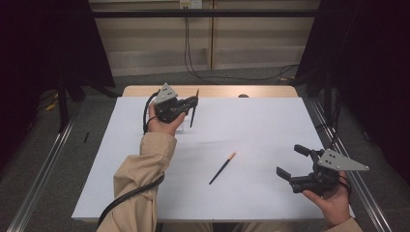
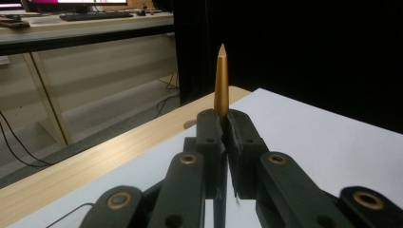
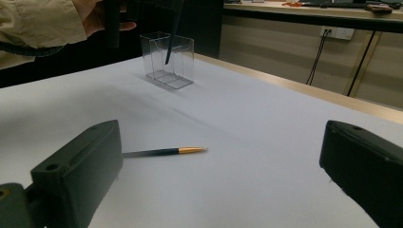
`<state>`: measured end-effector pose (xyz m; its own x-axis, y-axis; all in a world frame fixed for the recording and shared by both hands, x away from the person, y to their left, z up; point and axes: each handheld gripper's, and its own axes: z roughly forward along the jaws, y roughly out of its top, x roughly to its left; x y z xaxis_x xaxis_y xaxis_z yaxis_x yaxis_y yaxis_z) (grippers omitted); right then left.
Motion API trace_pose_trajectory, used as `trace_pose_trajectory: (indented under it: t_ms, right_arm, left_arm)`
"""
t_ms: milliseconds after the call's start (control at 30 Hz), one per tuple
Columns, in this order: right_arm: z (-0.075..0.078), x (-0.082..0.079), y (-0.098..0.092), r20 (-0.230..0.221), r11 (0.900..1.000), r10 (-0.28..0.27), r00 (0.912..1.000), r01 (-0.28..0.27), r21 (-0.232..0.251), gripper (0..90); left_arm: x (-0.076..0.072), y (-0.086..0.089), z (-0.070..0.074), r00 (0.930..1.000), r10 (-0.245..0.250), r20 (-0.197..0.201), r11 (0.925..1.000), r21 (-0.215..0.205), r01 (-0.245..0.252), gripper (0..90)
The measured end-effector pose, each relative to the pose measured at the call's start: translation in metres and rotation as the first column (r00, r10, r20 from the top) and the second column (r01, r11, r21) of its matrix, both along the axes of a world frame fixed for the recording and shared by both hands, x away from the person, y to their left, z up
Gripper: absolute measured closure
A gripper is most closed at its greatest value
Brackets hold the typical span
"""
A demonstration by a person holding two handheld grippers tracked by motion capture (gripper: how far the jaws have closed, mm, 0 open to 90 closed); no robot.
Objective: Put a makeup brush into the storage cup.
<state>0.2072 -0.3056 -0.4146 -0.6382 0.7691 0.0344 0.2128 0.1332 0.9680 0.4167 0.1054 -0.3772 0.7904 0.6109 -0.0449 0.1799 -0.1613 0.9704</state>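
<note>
Two left jaws around pen (image 2: 221,80)

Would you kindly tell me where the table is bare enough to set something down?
The table is bare between the lying pen and its far right corner, also along the near left edge. It is crowded only far left, where the left gripper holds a pen over the clear holder.
</note>
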Motion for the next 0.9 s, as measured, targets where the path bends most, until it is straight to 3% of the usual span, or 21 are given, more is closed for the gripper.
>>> trace_pose_trajectory:
  t_ms: [200,500,900]
  right_arm:
    - [-0.001,0.000,0.001,-0.004,1.000,0.003,1.0000,-0.003,-0.004,0.2]
    - [-0.001,0.000,0.000,-0.003,1.000,0.000,1.0000,0.000,0.000,0.2]
    - [0.000,0.000,0.000,-0.001,1.000,0.000,1.0000,0.000,0.000,0.2]
  left_arm:
    - [0.000,0.001,0.001,0.9999,0.007,-0.009,1.0000,-0.005,-0.007,84.3]
    - [0.001,0.006,0.007,0.9995,0.030,0.008,0.9987,-0.042,-0.030,84.3]
    - [0.004,0.020,0.018,0.9967,0.069,0.043,0.9964,-0.053,-0.066,84.3]
